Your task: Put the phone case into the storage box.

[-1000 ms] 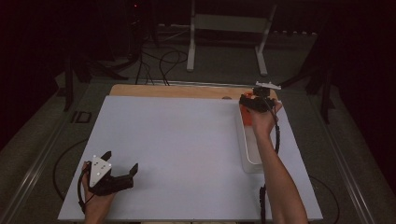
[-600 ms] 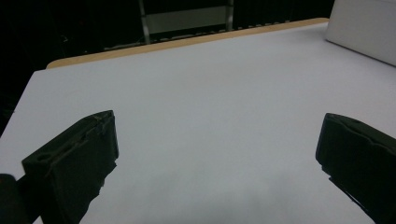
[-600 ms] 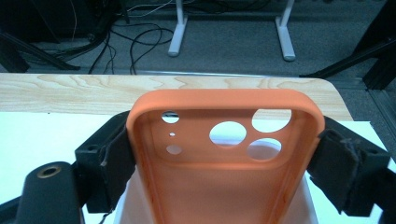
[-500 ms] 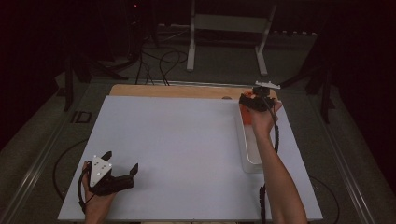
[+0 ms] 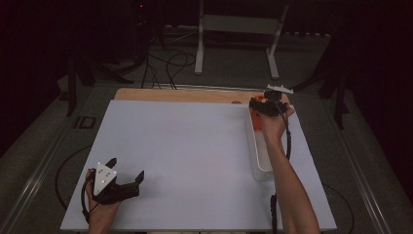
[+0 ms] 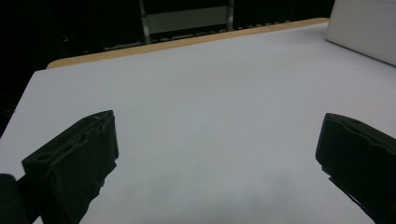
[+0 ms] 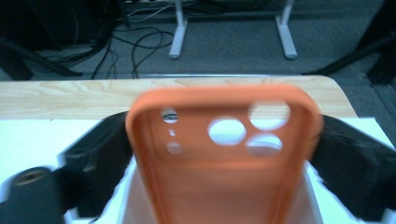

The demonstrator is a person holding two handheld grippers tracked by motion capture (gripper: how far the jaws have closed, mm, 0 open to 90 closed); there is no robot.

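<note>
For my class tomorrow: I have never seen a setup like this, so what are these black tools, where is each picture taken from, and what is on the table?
A person sits at a white table and holds a hand tool with two black jaws in each hand. The high view looks down from above. The other two pictures come from cameras riding on the tools.

The left gripper rests near the table's front corner, jaws wide apart with nothing between them.

The right gripper is at the far end of a long white tray. An orange phone case sits between its jaws, which have just been opening. Whether the pads press on the case is hard to tell.
</note>
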